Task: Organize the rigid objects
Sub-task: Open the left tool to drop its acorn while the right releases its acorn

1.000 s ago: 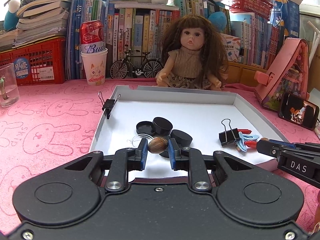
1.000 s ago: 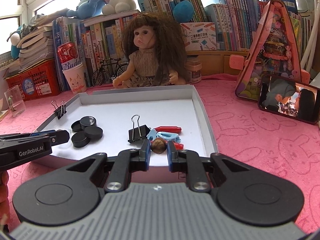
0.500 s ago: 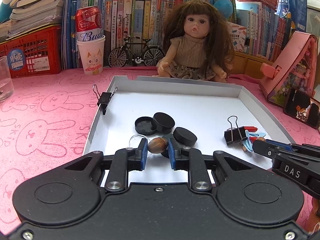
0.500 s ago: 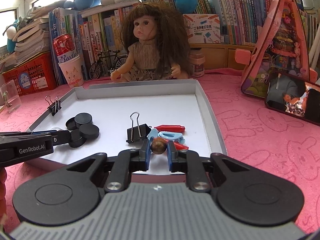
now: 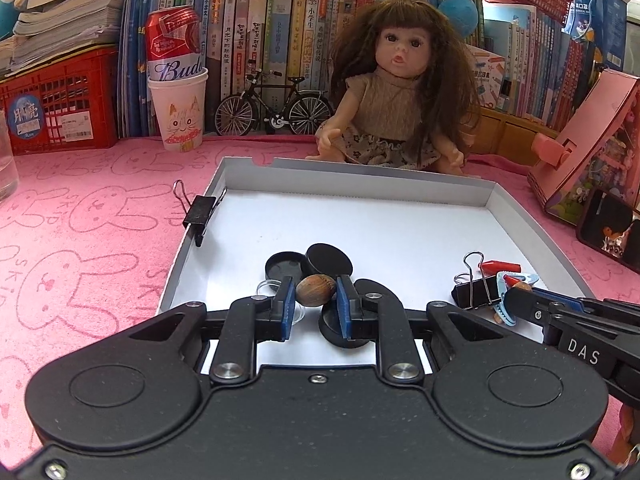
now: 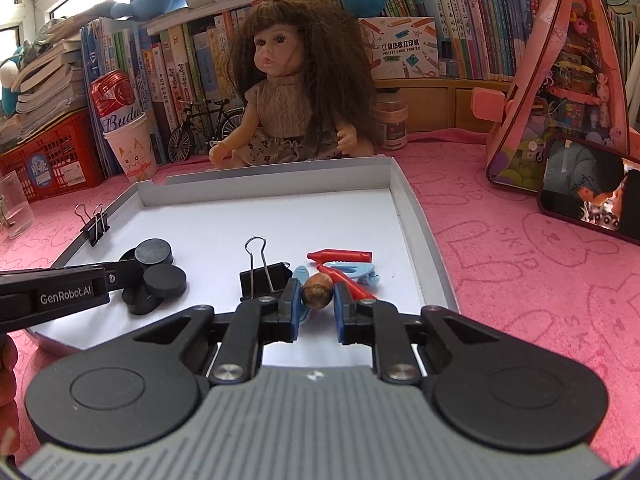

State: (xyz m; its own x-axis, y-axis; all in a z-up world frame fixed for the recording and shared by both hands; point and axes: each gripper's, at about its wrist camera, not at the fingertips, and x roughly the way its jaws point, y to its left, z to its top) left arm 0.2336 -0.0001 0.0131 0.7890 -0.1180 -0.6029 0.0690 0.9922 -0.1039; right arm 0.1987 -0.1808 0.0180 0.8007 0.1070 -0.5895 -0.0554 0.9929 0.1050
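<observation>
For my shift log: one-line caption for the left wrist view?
Left gripper shut on a brown nut above black caps in the white tray.

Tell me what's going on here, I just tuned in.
A person is sorting small items in a white tray with two handheld tools. The left tool grips a nut above the black caps. The right tool grips another nut over the binder clip and the red and blue clips. Neither nut is set down yet.
</observation>
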